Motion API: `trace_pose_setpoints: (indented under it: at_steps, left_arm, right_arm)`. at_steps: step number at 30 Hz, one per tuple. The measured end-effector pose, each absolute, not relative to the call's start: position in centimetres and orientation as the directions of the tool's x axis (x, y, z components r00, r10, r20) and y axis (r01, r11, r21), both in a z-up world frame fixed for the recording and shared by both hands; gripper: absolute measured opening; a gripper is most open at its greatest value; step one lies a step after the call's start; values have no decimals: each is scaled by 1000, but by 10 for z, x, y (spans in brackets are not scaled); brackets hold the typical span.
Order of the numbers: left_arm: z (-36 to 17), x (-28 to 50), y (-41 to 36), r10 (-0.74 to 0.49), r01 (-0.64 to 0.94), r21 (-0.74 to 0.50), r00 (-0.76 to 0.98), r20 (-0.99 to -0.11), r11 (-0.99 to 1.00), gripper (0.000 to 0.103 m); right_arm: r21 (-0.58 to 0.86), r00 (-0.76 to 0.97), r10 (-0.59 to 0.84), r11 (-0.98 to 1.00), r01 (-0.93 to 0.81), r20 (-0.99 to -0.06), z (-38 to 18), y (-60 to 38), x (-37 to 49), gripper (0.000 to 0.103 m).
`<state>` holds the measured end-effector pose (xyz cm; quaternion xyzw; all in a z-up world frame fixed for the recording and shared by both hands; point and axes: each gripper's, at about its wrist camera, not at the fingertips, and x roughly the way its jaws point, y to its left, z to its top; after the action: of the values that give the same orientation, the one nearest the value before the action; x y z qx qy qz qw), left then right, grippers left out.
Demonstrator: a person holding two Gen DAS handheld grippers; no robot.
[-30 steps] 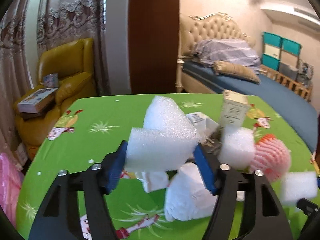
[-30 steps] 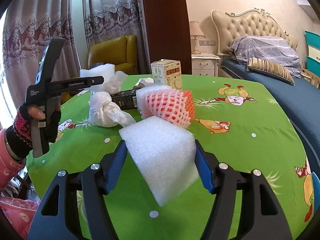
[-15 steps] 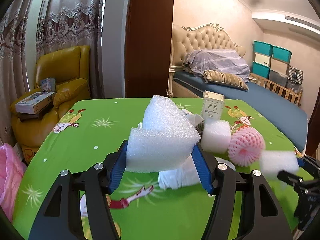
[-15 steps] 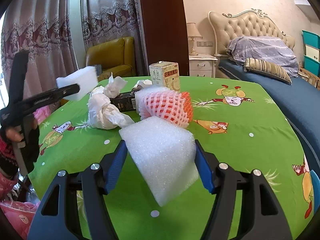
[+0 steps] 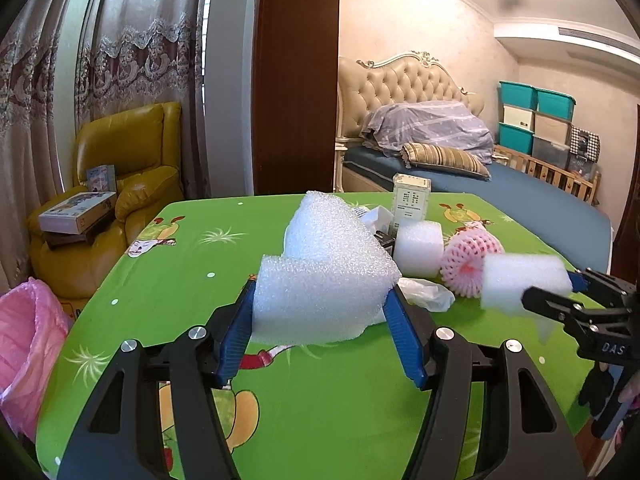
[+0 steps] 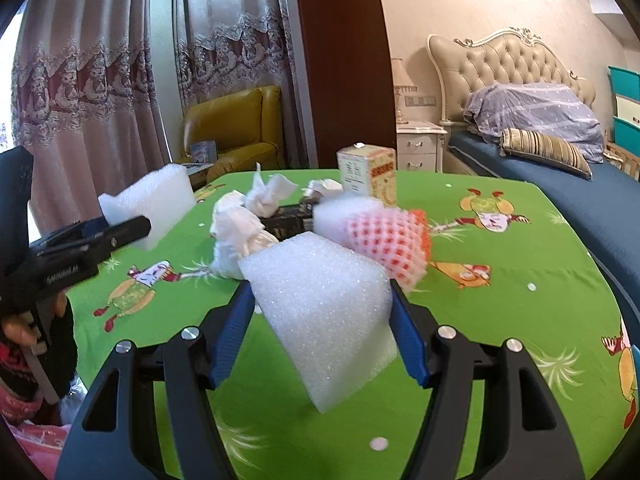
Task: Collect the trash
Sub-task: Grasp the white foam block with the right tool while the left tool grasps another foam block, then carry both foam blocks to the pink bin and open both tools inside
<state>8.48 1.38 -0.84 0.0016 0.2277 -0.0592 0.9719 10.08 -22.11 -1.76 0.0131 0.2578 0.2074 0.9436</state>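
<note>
left gripper (image 5: 322, 320) pinches curved foam piece (image 5: 320, 280), frame centre; right gripper (image 6: 322, 320) pinches foam block (image 6: 324, 312), lower centre, above green table (image 6: 500, 320).

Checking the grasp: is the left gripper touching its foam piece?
Touching. Left wrist view: both blue pads of the left gripper press the white foam piece between them.

Between the left gripper's (image 5: 320, 316) fingers sits a foam wedge (image 5: 320, 280). Ahead and to its right on the table (image 5: 180, 260) lie a foam cube (image 5: 418, 248), a net sleeve (image 5: 466, 266) and, behind them, a carton (image 5: 410, 200). A bin bag (image 5: 24, 344) sits far left, below the table edge.
</note>
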Motion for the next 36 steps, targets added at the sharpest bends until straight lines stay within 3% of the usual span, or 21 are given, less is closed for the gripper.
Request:
trace_pose_setpoints:
  at_steps: [14, 36]
  left_arm:
    - [-9, 51, 39, -87, 87, -19, 904, -420, 996, 60]
    - [2, -2, 157, 129, -145, -11, 910, -394, 989, 60]
  right_arm:
    - [93, 793, 423, 899, -428, -439, 1, -168, 90, 64]
    - [80, 656, 609, 757, -648, -446, 15, -34, 100, 65]
